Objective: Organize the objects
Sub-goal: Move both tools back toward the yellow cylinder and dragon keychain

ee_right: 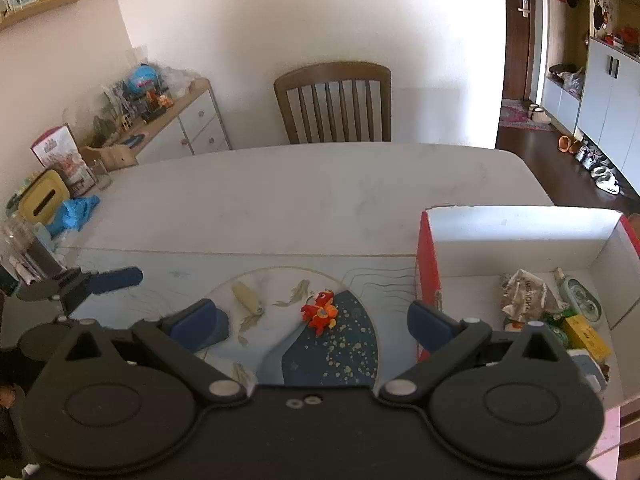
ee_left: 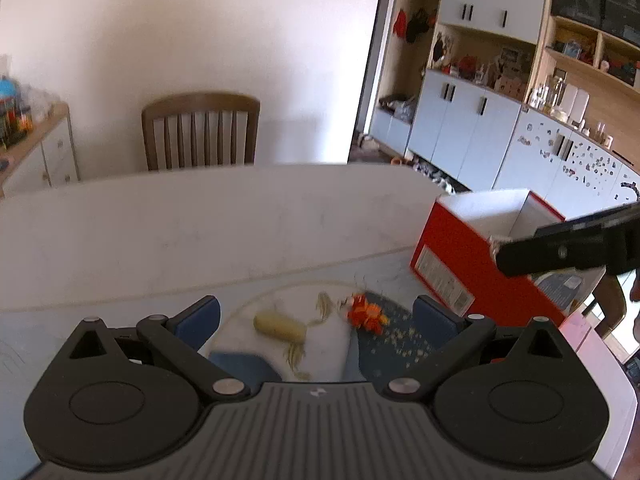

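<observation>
A small pale yellow cylinder (ee_left: pixel 280 326) and a red-orange toy figure (ee_left: pixel 365 314) lie on a patterned mat (ee_left: pixel 396 340) on the white table. My left gripper (ee_left: pixel 318 320) is open and empty, hovering just above and around them. My right gripper (ee_right: pixel 316 320) is open and empty, with the toy figure (ee_right: pixel 321 310) between its fingers and the cylinder (ee_right: pixel 248 298) a little left. A red box (ee_right: pixel 428 256) with a white inside stands to the right and holds several items, among them a crumpled wrapper (ee_right: pixel 524 290) and a yellow packet (ee_right: pixel 586 336).
A wooden chair (ee_right: pixel 334 102) stands behind the table's far edge. A sideboard (ee_right: pixel 176 120) with clutter is at the back left. A yellow box (ee_right: pixel 42 198), blue cloth (ee_right: pixel 76 210) and glass jar (ee_right: pixel 28 246) sit at the table's left. The left gripper shows in the right wrist view (ee_right: pixel 120 278).
</observation>
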Demonstrator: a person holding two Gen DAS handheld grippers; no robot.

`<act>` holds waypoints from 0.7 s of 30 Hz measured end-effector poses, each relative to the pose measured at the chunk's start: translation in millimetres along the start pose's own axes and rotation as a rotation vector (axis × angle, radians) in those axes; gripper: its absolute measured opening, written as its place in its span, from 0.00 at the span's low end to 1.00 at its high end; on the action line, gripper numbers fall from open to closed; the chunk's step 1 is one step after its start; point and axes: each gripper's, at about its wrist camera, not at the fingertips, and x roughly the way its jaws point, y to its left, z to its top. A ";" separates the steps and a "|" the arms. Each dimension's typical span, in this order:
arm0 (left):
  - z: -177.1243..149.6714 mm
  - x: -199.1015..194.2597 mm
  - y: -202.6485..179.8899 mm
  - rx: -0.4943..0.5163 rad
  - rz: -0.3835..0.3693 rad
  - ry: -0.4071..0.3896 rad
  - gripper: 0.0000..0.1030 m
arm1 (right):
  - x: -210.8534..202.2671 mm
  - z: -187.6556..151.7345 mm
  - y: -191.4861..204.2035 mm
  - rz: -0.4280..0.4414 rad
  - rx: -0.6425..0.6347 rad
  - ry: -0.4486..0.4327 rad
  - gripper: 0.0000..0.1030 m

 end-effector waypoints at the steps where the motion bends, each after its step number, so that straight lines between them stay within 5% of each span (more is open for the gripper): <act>1: -2.0 4.8 1.6 0.001 0.002 0.013 1.00 | 4.1 0.7 0.4 0.000 0.002 0.008 0.98; 21: -22.2 102.0 27.9 0.063 -0.003 0.140 1.00 | 111.6 6.1 5.8 -0.023 -0.025 0.222 0.87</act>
